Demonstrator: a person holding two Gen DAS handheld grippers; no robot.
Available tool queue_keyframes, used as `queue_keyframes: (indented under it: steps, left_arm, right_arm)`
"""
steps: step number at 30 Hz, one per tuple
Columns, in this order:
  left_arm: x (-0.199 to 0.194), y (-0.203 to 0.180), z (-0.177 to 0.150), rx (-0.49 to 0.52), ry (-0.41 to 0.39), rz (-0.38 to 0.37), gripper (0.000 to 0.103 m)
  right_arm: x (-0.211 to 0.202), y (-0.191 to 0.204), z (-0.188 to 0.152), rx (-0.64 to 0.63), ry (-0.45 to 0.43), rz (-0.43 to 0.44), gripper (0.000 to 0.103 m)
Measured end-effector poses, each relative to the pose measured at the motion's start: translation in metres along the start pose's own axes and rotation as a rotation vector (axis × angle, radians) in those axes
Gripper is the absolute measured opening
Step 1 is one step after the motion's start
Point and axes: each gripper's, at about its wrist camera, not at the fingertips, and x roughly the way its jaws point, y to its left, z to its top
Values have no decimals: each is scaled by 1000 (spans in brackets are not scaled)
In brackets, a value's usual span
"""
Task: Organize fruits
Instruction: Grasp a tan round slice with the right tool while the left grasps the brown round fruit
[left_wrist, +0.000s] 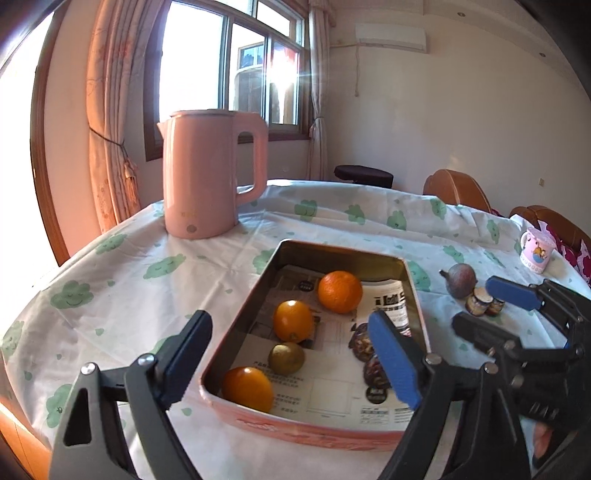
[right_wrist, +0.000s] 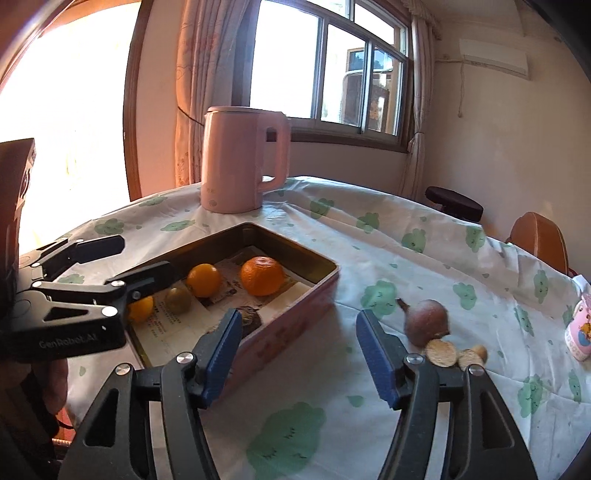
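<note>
Both claws open over the bench, fruit in the tin

The left claw (left_wrist: 291, 354) stood wide open and empty, the tin (left_wrist: 317, 430) just ahead of it holding three oranges (left_wrist: 340, 291) and a small greenish fruit (left_wrist: 286, 358). The right claw (right_wrist: 295, 354) was open and empty too; a reddish-brown fruit (right_wrist: 426, 322) lay just beyond its right finger, outside the tin.

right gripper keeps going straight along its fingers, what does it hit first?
Likely the bare tablecloth, between the pink tin and the reddish fruit. The right gripper is open, nothing between its fingers. Depth is uncertain.
</note>
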Motion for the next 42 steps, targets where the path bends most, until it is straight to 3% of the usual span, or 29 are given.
queue_keyframes:
  steps: [6,10,15,20,23,28,30,31,32,39,42]
  left_arm:
    - [0,-34,9,44,2,-42,89]
    - [4,-74,12,116,7,-74,94]
    - [15,-113,13,186,27,-103,96]
    - [28,-129,16,194,68,-117,96]
    - [33,-131,18,193,80,-123,96]
    - [38,-133,21,177,91,-126,96]
    - [40,-134,23,167,97,-135,96]
    - [41,-135,24,162,99,-138,96]
    - [44,-137,25,154,104,-141,96]
    - [72,-157,37,116,145,-147,96]
    - [91,-173,42,134,162,-128,95]
  right_arm:
    - [-7,-79,-16,92,65,-184,66]
    - [4,-115,-25,156,143,-227,66]
    - [20,-124,-28,144,203,-202,66]
    - [33,-132,-24,142,232,-170,66]
    - [38,-141,-25,180,251,-134,59]
    - [44,-148,-30,223,284,-104,57]
    - [47,-145,-30,212,296,-101,49]
    - [47,-144,-30,208,295,-106,46]
    - [46,-143,-29,204,292,-107,36]
    - [25,-152,-29,254,189,-170,35]
    - [17,-166,-30,285,163,-258,35]
